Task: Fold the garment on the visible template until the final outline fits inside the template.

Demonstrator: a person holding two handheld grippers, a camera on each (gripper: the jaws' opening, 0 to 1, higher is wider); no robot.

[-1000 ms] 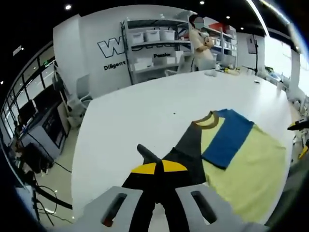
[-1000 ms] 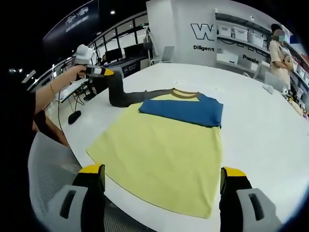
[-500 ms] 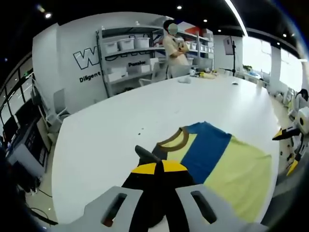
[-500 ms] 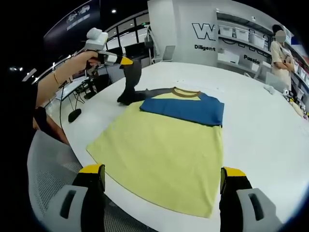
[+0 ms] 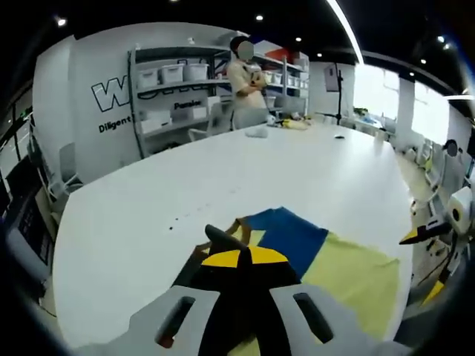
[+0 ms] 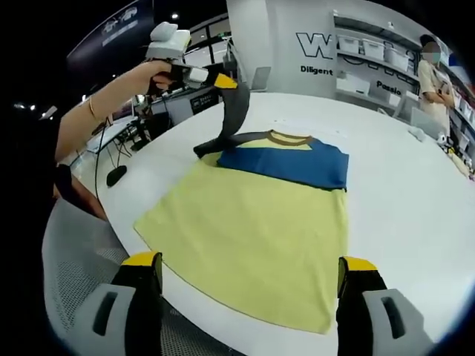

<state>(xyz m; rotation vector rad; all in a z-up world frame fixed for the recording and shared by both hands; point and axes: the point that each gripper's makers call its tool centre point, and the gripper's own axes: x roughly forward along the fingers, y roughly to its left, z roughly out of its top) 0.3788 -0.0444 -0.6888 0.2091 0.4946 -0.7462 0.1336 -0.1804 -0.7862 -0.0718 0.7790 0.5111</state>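
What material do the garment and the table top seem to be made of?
The garment looks like soft knit fabric, matte: it lies flat in yellow and blue panels, and its grey sleeve hangs limp from the left tool. The exact fibre cannot be told. The table looks like a hard, smooth white top, perhaps laminate, with a faint sheen and no visible grain.

Large white table (image 5: 223, 178), rounded edge. White wall (image 5: 89, 81) bearing dark lettering. Metal shelving unit (image 5: 185, 81) stocked with white storage bins (image 5: 172, 73); a person (image 5: 245, 81) stands beside it. Bright windows (image 5: 371, 89) along one side. Dark ceiling with recessed spotlights (image 5: 258, 17) and a linear light strip (image 5: 345, 30). Grey mesh chair (image 6: 78, 267) at table edge.
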